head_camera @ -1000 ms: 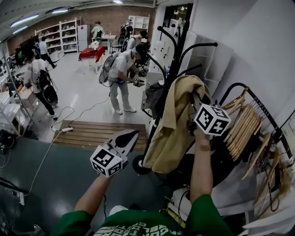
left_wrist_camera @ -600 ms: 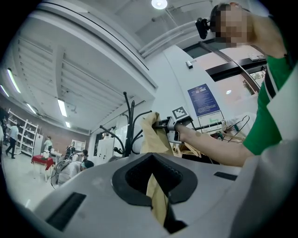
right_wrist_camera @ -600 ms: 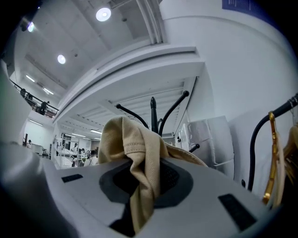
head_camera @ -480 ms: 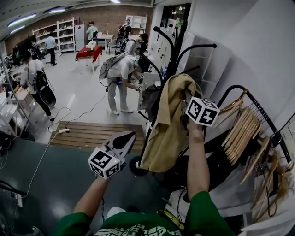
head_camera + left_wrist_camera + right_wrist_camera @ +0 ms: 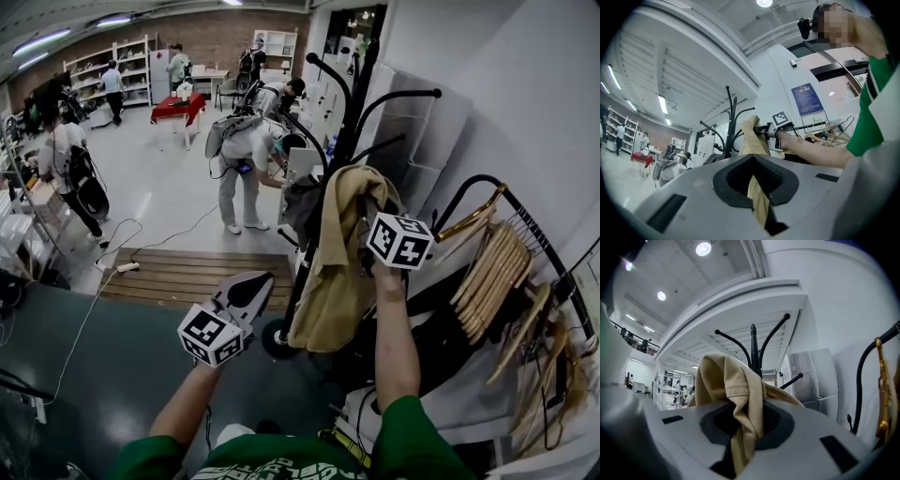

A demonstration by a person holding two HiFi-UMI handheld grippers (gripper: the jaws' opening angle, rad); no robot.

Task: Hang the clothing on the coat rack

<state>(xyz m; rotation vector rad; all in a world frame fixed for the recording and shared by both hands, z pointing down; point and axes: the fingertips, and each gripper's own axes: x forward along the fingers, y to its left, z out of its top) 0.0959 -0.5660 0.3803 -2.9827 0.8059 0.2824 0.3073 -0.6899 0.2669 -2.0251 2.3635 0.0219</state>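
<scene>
Two grippers working — right gripper [image 5: 747, 420] pinching seamed fold of tan garment [image 5: 330, 272], jaws pressing together on cloth | left gripper [image 5: 253, 286] idling low beside coat rack [image 5: 347, 131], jaws barely parted, empty | tan garment hanging against coat rack's arms | cloth seeming soft, light, slippery — gripping thick seam looking safest
</scene>
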